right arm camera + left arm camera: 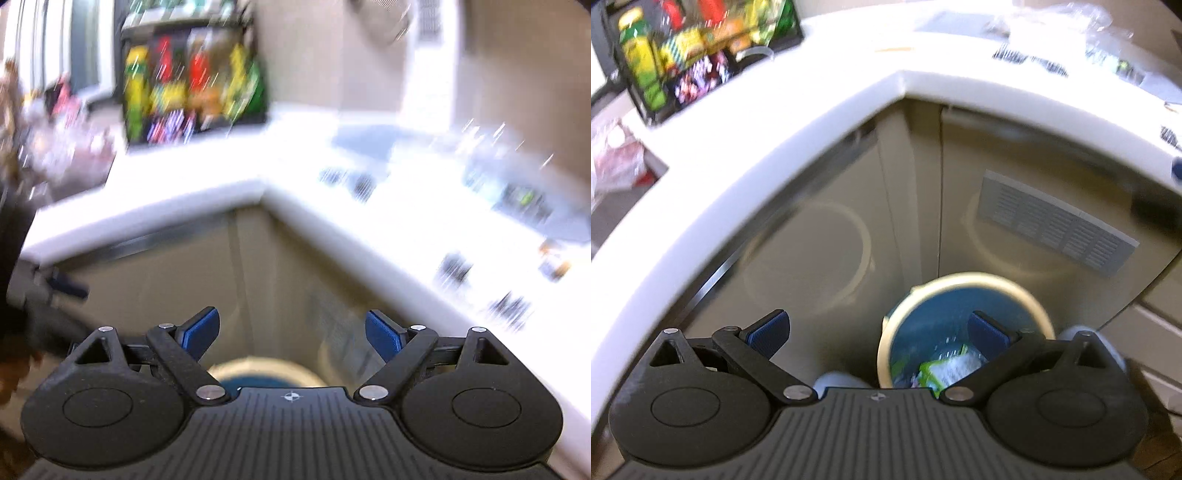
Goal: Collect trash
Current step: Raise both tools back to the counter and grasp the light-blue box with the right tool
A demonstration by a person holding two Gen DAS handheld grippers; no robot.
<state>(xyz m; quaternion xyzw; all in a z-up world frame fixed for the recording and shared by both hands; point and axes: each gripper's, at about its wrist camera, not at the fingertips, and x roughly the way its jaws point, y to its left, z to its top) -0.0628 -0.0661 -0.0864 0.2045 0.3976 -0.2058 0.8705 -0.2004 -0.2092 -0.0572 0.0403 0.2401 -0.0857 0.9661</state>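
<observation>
The left hand-held gripper [879,332] is hanging with its blue pads [768,330] spread wide and nothing between them, pointing steeply down at the trash bin [964,291]. The right hand-held gripper [291,334] is also standing wide apart and empty, tilted less steeply, with only the bin's cream rim [266,365] peeking up just beyond its body.

The bin, blue inside, is sitting on the floor in the inner corner under the white bench [775,155]. Inside the bin a green-and-white wrapper [945,371] is lying among other scraps, which are too blurred to name. Behind the bin, a grey vent panel [1056,225] is showing on the beige cabinet front.

Above the bin, on the bench's left wing, a black rack of snacks [701,51] is standing. On the bench's right wing, small dark-and-white pieces [454,267] are lying scattered, possibly wrappers, though motion blur is smearing them.
</observation>
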